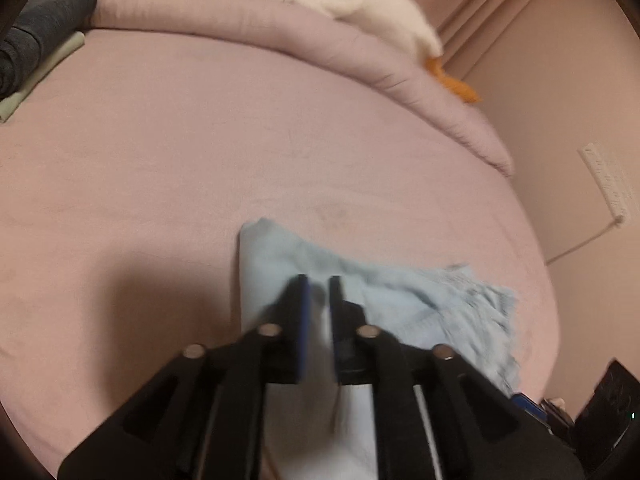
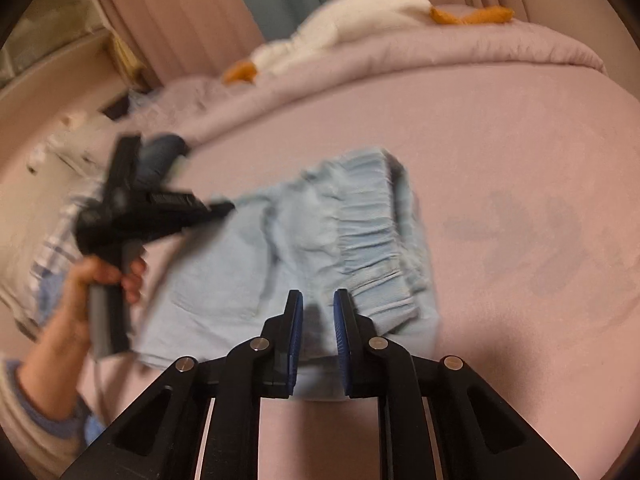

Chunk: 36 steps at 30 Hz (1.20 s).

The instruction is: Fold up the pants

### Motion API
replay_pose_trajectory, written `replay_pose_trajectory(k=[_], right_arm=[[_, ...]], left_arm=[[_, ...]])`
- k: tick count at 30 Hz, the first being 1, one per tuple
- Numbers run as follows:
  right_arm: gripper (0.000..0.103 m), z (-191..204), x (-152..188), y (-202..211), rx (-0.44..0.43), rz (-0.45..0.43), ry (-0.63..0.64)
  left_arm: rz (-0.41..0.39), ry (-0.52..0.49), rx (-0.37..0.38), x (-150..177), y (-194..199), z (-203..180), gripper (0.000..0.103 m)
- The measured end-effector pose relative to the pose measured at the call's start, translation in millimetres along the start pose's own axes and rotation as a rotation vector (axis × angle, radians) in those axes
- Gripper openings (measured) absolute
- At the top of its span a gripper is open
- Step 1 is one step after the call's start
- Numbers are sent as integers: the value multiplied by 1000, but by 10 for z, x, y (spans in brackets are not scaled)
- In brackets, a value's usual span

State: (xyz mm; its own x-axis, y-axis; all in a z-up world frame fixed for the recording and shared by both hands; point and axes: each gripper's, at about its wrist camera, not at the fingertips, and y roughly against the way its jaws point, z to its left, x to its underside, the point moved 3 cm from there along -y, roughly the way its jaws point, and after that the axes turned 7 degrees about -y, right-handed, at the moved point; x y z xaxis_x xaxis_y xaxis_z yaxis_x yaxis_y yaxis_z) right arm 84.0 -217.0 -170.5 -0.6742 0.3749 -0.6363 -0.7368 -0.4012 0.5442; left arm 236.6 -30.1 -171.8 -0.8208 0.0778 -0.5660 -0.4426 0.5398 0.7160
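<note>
Light blue pants [image 2: 304, 240] lie bunched on the pink bed, with the gathered elastic waistband [image 2: 372, 236] toward the right. My left gripper [image 1: 318, 280] is nearly shut, with light blue cloth [image 1: 276, 264] pinched between its fingers. In the right wrist view the left gripper [image 2: 224, 208] comes in from the left, held by a hand, with its tip at the pants' left edge. My right gripper [image 2: 318, 296] hovers over the near edge of the pants, slightly open; I cannot tell whether it holds cloth.
A pink duvet [image 1: 280, 24] is rolled along the back of the bed, with a white and orange plush goose [image 2: 360, 16] on it. Dark folded clothes [image 1: 36, 36] lie at the far left. The bed's right edge [image 1: 532, 240] drops to the floor.
</note>
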Motion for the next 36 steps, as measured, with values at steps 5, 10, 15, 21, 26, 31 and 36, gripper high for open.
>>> replay_pose_trajectory(k=[5,10,15,21,26,31,36], right_arm=[[16,509,200,-180,-102,89,134],[16,1175,409,-491,-121,121,321],[16,1220,626,-954,-6,258,362],[16,1123,648,-862,-24,255,345],[16,850,371,-501,-83,183,233],[16,419,-104,-201,122,-1,185],[16,21,-215,-187,297,-29,144]], left_arm=[[54,-159,0,365,204,-135,17],[136,-238,-41,481,-3,-61,14],[125,-199,-29,453,-105,88,12],[94,-219,-97,475,11,24,9],[75,-297,-163,761,287,-171,8],[71,-320,-112,1014,391,-432,17],[86,-380,-151,1241,352,-588,18]])
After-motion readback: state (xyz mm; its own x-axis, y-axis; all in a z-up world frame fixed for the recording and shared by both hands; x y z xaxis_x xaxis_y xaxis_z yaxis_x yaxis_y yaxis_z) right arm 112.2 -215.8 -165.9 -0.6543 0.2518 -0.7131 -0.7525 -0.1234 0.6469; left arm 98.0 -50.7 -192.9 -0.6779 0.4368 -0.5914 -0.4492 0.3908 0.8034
